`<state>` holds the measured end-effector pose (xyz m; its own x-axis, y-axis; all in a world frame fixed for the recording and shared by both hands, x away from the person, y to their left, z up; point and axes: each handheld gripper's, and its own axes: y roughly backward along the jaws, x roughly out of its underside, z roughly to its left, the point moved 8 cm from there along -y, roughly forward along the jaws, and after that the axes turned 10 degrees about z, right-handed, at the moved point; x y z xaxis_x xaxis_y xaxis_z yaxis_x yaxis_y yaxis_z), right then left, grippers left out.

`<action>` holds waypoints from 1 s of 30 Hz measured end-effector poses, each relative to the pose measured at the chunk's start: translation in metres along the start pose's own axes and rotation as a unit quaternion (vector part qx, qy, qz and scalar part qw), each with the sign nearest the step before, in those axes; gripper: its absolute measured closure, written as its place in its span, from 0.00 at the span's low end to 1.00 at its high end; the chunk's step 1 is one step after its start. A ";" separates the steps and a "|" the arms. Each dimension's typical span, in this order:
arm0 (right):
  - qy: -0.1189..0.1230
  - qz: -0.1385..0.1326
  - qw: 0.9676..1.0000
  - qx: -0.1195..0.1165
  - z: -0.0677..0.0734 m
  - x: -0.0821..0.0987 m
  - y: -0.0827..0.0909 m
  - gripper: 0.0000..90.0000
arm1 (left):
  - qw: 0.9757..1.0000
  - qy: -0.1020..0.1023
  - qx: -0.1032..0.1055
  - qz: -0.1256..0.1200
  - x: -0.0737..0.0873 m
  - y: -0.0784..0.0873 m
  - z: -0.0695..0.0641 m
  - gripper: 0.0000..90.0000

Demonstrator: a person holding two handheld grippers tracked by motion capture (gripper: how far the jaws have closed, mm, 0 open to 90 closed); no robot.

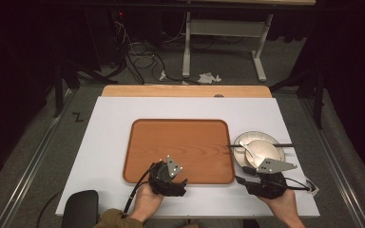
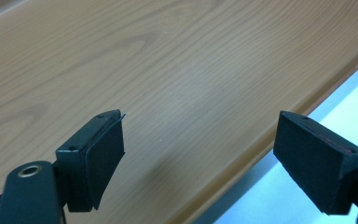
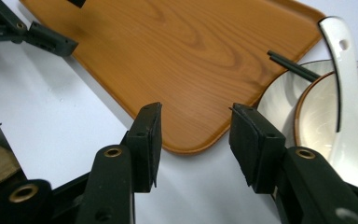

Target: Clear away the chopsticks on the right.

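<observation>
**Both grippers at near edge of tray, nothing gripped**

Wooden tray (image 1: 178, 151) flat on white table (image 1: 109, 142), bare inside. Plate (image 1: 247, 138) just beside tray's right edge, carrying bowl (image 1: 266, 152), white spoon (image 3: 342, 60) resting in bowl, dark chopsticks (image 1: 261, 145) lying across plate with tips toward tray.

Left gripper (image 2: 200, 154) over near rim of tray, jaws wide apart, nothing between pads but tray surface below. Right gripper (image 3: 193, 140) low over table at tray's near right corner, jaws apart, gap facing corner rim, pads clear of it; plate and bowl just to its right. Nothing held by either.

Likely step in hand: taking hold of tray rim, or turning right gripper to the tableware.

Hazards from here:

- Right jaw close to plate. Sideways drift toward plate likely to nudge it, tipping spoon out of bowl or rolling chopsticks off.
- Closing on tray corner with pads only partly over the rim: shallow bite, likely slip.
- Lifting tray by one gripper alone: tilt and twist about the grip point. Uneven lift between two grippers: same effect.
- Sliding tray rightward: contact with plate, chopstick tips first.
- Trailing cable (image 1: 140, 183) at left hand: possible snag on table edge during any pull.
</observation>
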<state>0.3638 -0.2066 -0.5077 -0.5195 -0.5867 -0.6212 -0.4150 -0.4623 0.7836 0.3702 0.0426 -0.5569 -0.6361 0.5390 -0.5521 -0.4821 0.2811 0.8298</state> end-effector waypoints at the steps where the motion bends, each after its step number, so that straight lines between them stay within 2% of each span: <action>1: -0.002 -0.003 1.000 0.001 -0.001 -0.001 0.002 0.61 | 1.000 -0.001 0.000 0.001 0.000 0.000 -0.001 0.18; 5: -0.013 -0.016 1.000 0.008 -0.005 -0.004 0.007 0.63 | 1.000 -0.002 0.001 -0.003 0.000 0.001 -0.001 0.18; 12: -0.012 -0.032 0.999 0.016 -0.014 -0.010 0.013 0.70 | 1.000 0.001 0.000 -0.005 -0.001 0.001 0.000 0.18; 13: -0.017 -0.032 0.999 0.016 -0.014 -0.010 0.014 0.70 | 1.000 0.001 0.001 -0.007 -0.001 0.002 -0.001 0.18; 19: -0.030 -0.053 0.998 0.031 -0.035 -0.020 0.030 0.72 | 1.000 0.009 -0.001 -0.019 -0.003 0.004 0.002 0.18; 25: -0.045 -0.042 0.997 0.046 -0.061 -0.027 0.039 0.73 | 1.000 0.010 -0.004 -0.021 -0.003 0.006 0.003 0.18; 27: -0.041 -0.034 0.997 0.054 -0.070 -0.028 0.041 0.74 | 1.000 0.013 -0.006 -0.023 -0.002 0.007 0.004 0.18; 29: -0.041 -0.029 0.997 0.058 -0.072 -0.028 0.042 0.75 | 1.000 0.015 -0.007 -0.022 -0.002 0.007 0.005 0.18; 30: -0.032 -0.017 0.997 0.071 -0.082 -0.028 0.042 0.77 | 1.000 0.017 -0.008 -0.020 0.000 0.007 0.006 0.18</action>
<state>0.4225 -0.2642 -0.4573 -0.5481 -0.5267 -0.6497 -0.5325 -0.3793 0.7567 0.3708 0.0494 -0.5507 -0.6360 0.5011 -0.5869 -0.5164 0.2889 0.8062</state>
